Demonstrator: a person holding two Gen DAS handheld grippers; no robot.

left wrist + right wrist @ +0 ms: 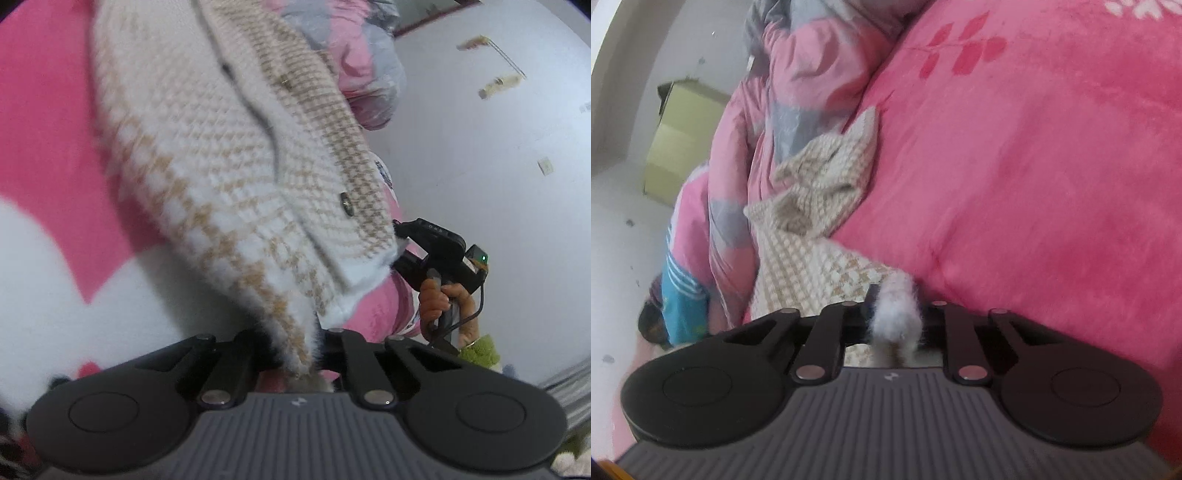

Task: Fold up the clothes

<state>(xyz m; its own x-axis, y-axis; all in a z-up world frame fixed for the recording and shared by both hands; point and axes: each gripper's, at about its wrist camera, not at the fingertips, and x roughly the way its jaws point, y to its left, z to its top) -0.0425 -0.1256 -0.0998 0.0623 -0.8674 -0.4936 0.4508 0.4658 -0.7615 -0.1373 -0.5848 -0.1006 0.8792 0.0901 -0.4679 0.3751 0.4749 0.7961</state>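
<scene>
A white and tan knitted cardigan (221, 155) with dark buttons lies across a pink blanket (44, 110). My left gripper (297, 350) is shut on the cardigan's fuzzy lower hem, which runs down between its black jaws. In the right wrist view the same cardigan (812, 258) trails off to the left, crumpled against a quilt. My right gripper (895, 321) is shut on a fluffy white corner of the garment. The right gripper's body (436, 254) and the hand (439, 299) that holds it show at the cardigan's other hem corner in the left wrist view.
A pink and grey quilt (798, 85) is bunched along the blanket's edge. A yellow-green box (676, 140) stands on the pale floor beyond. Blue striped cloth (679, 295) hangs at the left. A white wall (480, 147) fills the right of the left wrist view.
</scene>
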